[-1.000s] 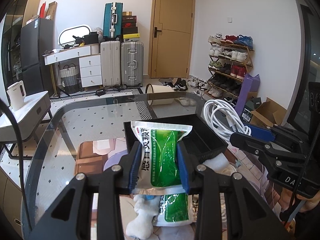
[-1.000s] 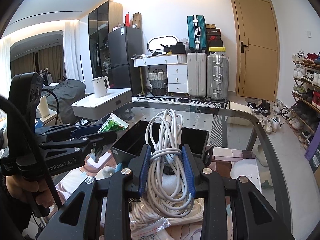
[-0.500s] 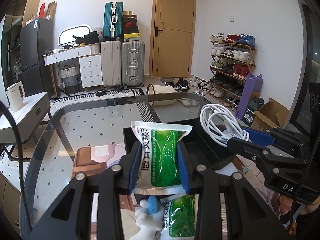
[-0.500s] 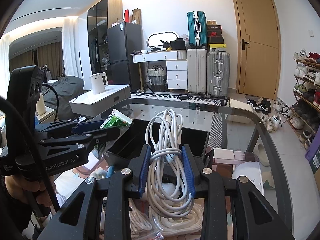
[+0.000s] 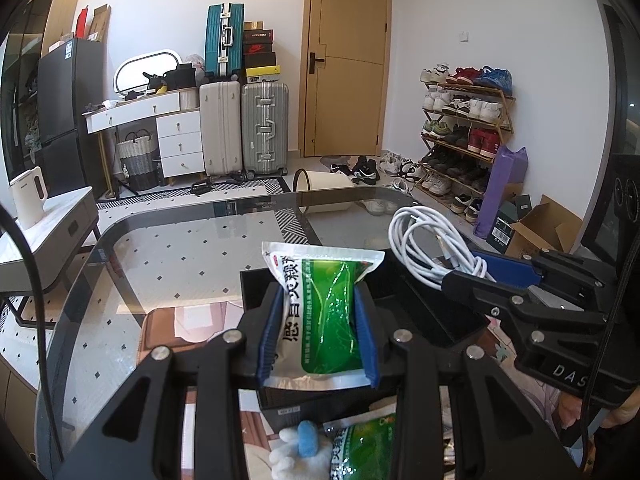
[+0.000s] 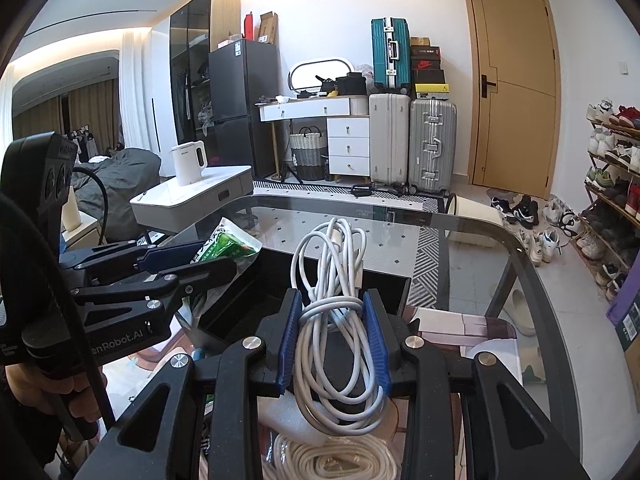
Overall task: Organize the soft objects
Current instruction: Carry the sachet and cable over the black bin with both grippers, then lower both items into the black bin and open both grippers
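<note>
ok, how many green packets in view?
2. One green packet is clamped in the left hand-held gripper above the black tray; a second packet lies on the table below it. More may be hidden.

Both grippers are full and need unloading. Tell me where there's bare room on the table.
Free: the bare glass table top beyond and left of the black tray, out to the far rim. Also the tray's dark interior. Crowded: the near edge, with a rope coil, a second green packet and a white glove.
</note>
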`<state>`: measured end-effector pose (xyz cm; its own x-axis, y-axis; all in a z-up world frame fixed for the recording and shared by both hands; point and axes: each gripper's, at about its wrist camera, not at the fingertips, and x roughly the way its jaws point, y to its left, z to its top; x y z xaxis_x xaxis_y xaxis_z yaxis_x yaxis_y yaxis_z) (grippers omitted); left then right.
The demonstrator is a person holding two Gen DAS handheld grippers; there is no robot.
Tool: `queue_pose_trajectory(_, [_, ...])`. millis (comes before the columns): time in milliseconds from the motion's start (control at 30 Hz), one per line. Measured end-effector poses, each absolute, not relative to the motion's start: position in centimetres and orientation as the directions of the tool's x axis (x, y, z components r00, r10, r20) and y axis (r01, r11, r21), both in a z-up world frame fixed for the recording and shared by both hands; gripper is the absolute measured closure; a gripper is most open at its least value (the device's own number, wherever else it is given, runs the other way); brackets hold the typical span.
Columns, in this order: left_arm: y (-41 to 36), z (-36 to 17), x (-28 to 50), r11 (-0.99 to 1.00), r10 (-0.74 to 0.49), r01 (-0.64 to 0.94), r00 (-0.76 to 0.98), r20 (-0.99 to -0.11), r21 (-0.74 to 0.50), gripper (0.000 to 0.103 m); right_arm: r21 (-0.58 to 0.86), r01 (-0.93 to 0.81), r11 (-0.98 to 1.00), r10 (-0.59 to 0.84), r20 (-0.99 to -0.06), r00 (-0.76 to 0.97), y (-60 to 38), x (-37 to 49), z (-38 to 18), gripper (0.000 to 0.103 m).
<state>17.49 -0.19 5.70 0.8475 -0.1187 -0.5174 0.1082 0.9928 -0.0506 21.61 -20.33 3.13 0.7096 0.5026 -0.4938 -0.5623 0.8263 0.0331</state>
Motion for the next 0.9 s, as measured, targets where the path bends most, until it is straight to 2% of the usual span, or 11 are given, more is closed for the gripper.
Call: queue_pose_trajectory(900, [-0.2, 3.8, 20.7, 0.994, -0.107, 0.106, 0.826, -0.553, -0.034, 0.070, -0.014, -0.609, 0.793, 0.500, -0.557, 0.664, -18.1, 25.9, 1.1, 0.071])
